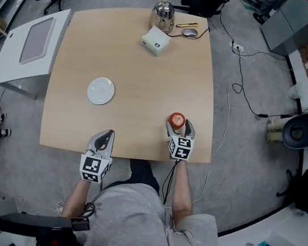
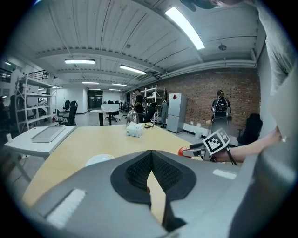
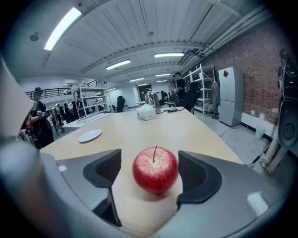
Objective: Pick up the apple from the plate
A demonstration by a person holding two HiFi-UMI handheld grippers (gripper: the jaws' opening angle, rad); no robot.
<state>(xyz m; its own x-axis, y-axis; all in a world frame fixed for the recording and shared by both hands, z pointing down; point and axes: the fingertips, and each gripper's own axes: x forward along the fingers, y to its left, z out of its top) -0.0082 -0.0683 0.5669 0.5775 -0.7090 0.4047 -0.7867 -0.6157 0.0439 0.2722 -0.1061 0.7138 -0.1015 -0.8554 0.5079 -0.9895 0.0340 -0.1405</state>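
Observation:
A red apple (image 1: pixel 177 119) (image 3: pixel 155 169) stands upright on the bare wooden table (image 1: pixel 134 65), near its front right corner and not on the plate. My right gripper (image 1: pixel 180 125) (image 3: pixel 151 173) is open, with one jaw on either side of the apple and a gap between each pad and the fruit. The white plate (image 1: pixel 100 91) (image 3: pixel 90 135) lies empty at the table's left middle. Near the front edge, my left gripper (image 1: pixel 105 137) (image 2: pixel 150 169) rests with its jaws shut on nothing. The left gripper view shows the apple (image 2: pixel 182 151) beside the right gripper (image 2: pixel 205 148).
At the table's far end stand a white box (image 1: pixel 155 40), a metal kettle (image 1: pixel 163 15) and a mouse (image 1: pixel 190 32). A low white side table (image 1: pixel 30 47) sits left of the wooden table. Cables run over the floor on the right.

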